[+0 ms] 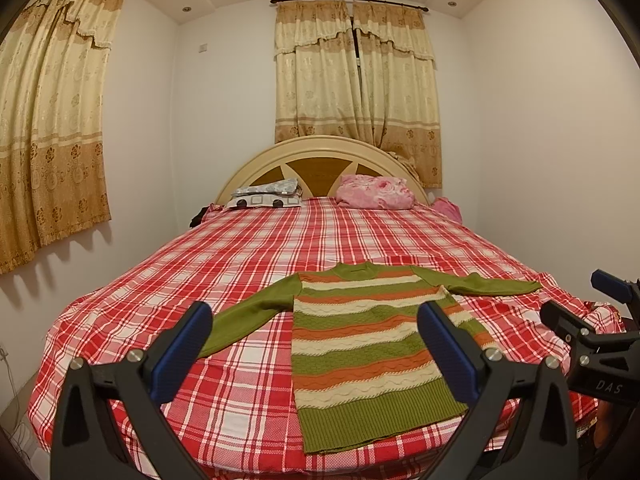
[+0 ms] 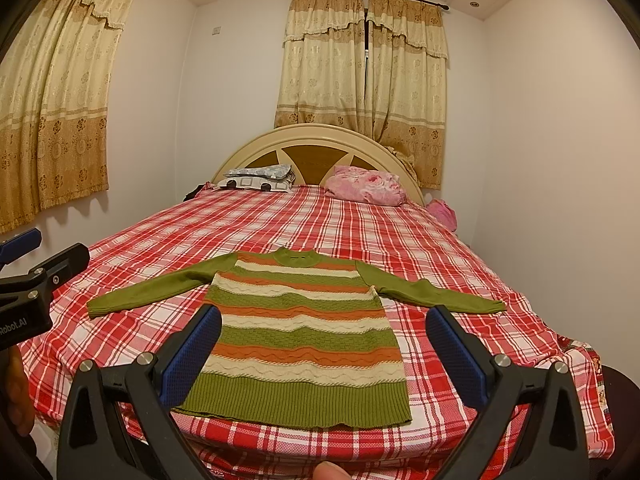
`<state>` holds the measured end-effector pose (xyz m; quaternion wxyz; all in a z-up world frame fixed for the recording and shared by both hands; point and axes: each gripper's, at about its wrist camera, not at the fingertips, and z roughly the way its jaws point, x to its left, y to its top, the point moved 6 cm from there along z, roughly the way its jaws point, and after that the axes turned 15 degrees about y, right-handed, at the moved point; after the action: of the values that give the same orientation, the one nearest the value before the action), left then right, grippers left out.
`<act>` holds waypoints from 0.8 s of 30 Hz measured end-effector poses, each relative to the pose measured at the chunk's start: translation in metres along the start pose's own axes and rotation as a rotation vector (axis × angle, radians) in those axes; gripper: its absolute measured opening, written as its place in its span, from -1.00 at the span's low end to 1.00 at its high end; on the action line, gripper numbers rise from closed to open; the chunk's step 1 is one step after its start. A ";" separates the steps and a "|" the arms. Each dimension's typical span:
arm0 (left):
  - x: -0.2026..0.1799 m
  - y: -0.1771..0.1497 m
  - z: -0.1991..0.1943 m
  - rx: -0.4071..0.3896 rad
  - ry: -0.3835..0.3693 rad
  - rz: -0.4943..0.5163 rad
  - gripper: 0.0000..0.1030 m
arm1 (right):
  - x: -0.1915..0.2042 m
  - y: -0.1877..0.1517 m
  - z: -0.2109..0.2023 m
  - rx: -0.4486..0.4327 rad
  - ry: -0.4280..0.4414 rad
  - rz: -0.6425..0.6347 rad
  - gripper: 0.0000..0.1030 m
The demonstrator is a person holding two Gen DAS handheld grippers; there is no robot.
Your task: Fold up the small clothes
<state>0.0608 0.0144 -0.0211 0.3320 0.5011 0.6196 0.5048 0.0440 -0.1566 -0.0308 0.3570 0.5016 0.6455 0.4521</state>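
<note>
A small knitted sweater [image 1: 360, 344] [image 2: 304, 336], striped green, orange and cream with plain green sleeves, lies flat on the near part of the bed, both sleeves spread outwards and the hem towards me. My left gripper [image 1: 316, 328] hovers open above the near edge, its blue-padded fingers [image 1: 188, 340] apart and empty, over the sweater's left half. My right gripper [image 2: 324, 332] is open and empty too, held over the hem. Each gripper shows in the other's view: the right gripper [image 1: 600, 312] at the right edge, the left gripper [image 2: 36, 260] at the left edge.
The bed wears a red-and-white plaid sheet [image 1: 248, 264] [image 2: 420, 240]. Pillows [image 1: 264, 196] [image 2: 364, 184] lie against the cream headboard [image 1: 320, 152]. Walls stand close on both sides, with curtains [image 1: 52, 120] [image 2: 360, 60]. A fingertip [image 2: 332, 472] and a hand [image 2: 16, 392] show at the edges.
</note>
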 end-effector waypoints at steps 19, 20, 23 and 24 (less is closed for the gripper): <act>-0.011 -0.017 0.068 0.065 0.065 0.066 1.00 | -0.039 -0.018 0.048 0.083 -0.048 0.018 0.98; -0.012 -0.018 0.073 0.069 0.068 0.071 1.00 | -0.040 -0.018 0.051 0.088 -0.052 0.017 0.98; -0.017 -0.019 0.088 0.085 0.071 0.090 1.00 | -0.051 -0.017 0.065 0.110 -0.062 0.022 0.98; -0.018 -0.019 0.092 0.089 0.073 0.095 1.00 | -0.054 -0.018 0.069 0.117 -0.065 0.024 0.98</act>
<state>0.1448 0.0242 -0.0654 0.2621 0.5256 0.6286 0.5099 0.1144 -0.1946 -0.0704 0.3424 0.5436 0.6527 0.4015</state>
